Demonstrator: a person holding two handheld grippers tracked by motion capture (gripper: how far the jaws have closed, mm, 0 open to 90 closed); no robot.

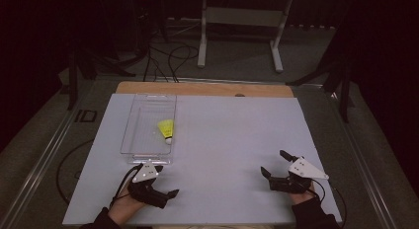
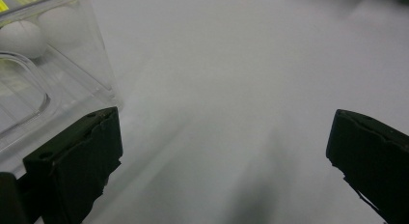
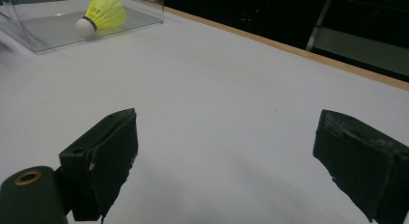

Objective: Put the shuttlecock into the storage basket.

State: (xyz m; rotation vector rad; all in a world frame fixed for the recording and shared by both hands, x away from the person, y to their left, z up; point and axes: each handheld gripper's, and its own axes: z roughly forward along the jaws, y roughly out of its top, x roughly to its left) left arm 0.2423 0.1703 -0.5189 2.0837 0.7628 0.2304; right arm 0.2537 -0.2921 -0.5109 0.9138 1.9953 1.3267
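- While both grippers rest low in the high view, nothing is held: left gripper (image 1: 165, 188) at lower left, right gripper (image 1: 277, 166) at lower right, well apart.
- Jaws of both stand wide apart, bare table (image 1: 232, 140) between them in each gripper view.
- Shuttlecock (image 1: 167, 129) lies on its side inside the clear box (image 1: 129, 124), upper left of the high view, cork toward you.
- Step, as I judge it: at rest; either the shuttlecock is already placed or the pick has not begun.
- Your left gripper sits just beside the box's near end; it has the shorter reach.
- Next move, if you take it out: come in over the rim, jaws open, and close gently on the cork; feathers crush easily.
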